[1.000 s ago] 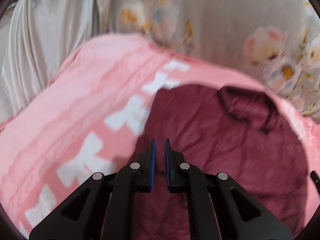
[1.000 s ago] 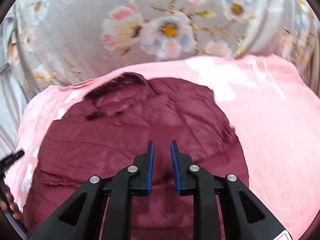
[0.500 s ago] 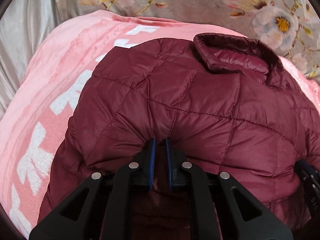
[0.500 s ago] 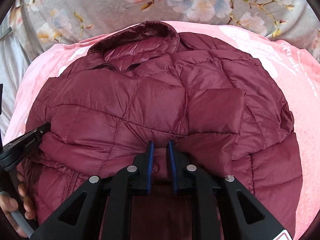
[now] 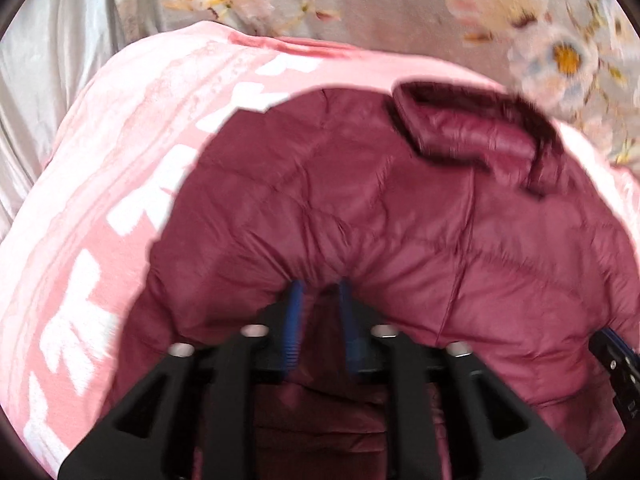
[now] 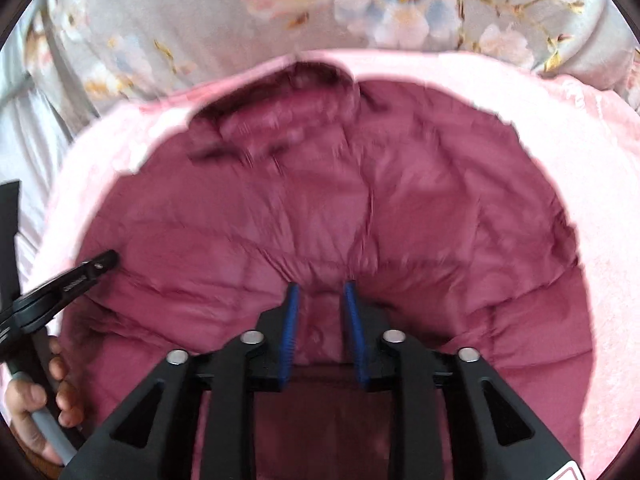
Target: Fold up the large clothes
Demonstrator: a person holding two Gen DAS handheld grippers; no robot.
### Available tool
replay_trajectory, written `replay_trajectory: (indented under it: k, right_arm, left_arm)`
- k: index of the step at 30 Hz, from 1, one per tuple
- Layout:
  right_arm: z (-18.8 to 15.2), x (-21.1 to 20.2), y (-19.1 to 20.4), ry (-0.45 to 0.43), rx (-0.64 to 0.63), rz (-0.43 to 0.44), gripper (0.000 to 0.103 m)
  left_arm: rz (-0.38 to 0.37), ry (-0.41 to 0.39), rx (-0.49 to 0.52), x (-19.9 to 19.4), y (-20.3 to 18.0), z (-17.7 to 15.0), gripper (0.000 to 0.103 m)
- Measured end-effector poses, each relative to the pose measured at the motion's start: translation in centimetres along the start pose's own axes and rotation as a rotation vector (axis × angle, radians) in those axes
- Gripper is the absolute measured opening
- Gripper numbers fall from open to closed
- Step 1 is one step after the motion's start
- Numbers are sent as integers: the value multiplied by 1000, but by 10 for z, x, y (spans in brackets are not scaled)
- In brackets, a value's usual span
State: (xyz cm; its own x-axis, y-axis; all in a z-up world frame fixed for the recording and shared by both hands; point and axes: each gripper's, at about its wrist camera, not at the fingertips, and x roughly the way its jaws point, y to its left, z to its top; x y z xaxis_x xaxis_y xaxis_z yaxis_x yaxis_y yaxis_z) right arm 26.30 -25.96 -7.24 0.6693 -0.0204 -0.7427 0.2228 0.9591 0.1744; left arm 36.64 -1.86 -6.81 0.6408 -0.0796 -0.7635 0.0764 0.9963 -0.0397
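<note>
A maroon quilted puffer jacket (image 5: 360, 200) lies on a pink blanket (image 5: 120, 160), its collar (image 5: 472, 128) at the far end. My left gripper (image 5: 320, 290) is at the jacket's folded near edge on the left side. Its jaws are opening, and a fold of the jacket still sits between the blue pads without being pinched. My right gripper (image 6: 322, 292) is at the same folded edge of the jacket (image 6: 320, 200) further right. Its jaws are opening too, with puffy fabric loose between them. The picture is motion-blurred.
Grey floral bedding (image 6: 360, 0) lies beyond the pink blanket (image 6: 600, 200). Pale plain cloth (image 5: 48, 60) hangs at the far left. In the right wrist view a finger of the left gripper (image 6: 80, 276) and the person's hand (image 6: 36, 400) on its handle show at the left edge.
Both grippers carried the jacket's lower edge forward and down over its body, making a fold. Since half a second ago both pairs of jaws have spread apart around the fabric.
</note>
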Motion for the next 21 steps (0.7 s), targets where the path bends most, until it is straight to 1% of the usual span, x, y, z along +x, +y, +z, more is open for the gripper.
replay_trajectory:
  k: [1,3,5,6,7,9,12,16,17,19,21]
  right_arm:
    - [9,-9,-1,-31,2,5,40]
    - [27,-19,-3,-71,22,33,48]
    - [51,-18,-7,-103,57,80,50]
    - [59,-15,-9,-110,71,89,50]
    - [70,-8,-13,-117,94,93,50]
    - [86,9,-20,-114,133,105,50]
    - [107,47,-37,-74,196,144,50]
    - [120,89,-48,-24,218,147,50]
    - [121,96,-50,-18,221,151,50]
    - [124,114,-49,5,211,148,50]
    - [125,129,-42,26,174,129,50]
  left_arm:
    - [-19,-23,-23,-8,4,10,43]
    - [-51,-52,-58,-19,8,28,46]
    - [-108,-56,-101,-25,9,51,53]
    - [-144,-50,-127,-24,9,59,61]
    - [-195,-31,-165,-19,9,70,61]
    - [-266,12,-226,-4,7,84,61]
    - [-290,51,-271,22,5,94,61]
    - [-303,116,-315,64,-2,101,61]
    - [-319,126,-314,74,-5,102,61]
    - [-309,132,-299,83,-10,101,61]
    - [-305,132,-272,91,-17,102,61]
